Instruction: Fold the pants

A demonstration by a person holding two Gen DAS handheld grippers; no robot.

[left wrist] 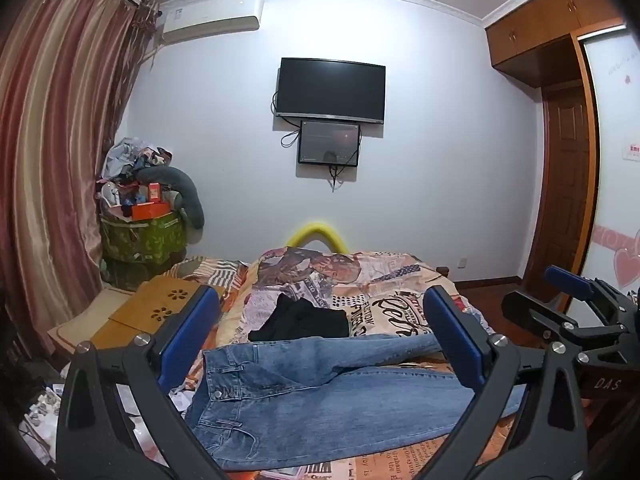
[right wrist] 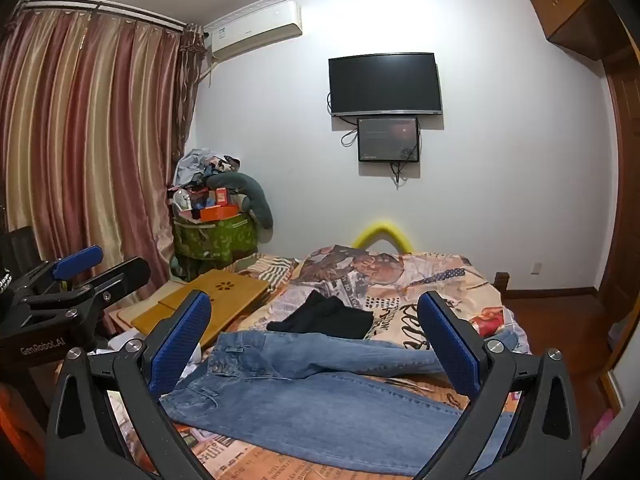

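- Clearly, both views show the blue jeans (left wrist: 332, 392) lying unfolded across the patterned bedspread (left wrist: 384, 280), low in the frame, untouched.
- Left wrist view: the left gripper (left wrist: 320, 336) is spread wide and empty; the right gripper (left wrist: 576, 300) pokes in at the right edge, beside a wooden door (left wrist: 568, 184).
- Right wrist view: the right gripper, too, gapes empty; the left one enters at the left edge, under wide curtains (right wrist: 80, 140).

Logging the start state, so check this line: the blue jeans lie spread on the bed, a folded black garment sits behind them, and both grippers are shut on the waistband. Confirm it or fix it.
One thing is wrong: neither gripper grips the waistband. In both wrist views the left gripper and right gripper stand wide open above the jeans, holding nothing. The jeans do lie spread on the bed, with the folded black garment behind them.
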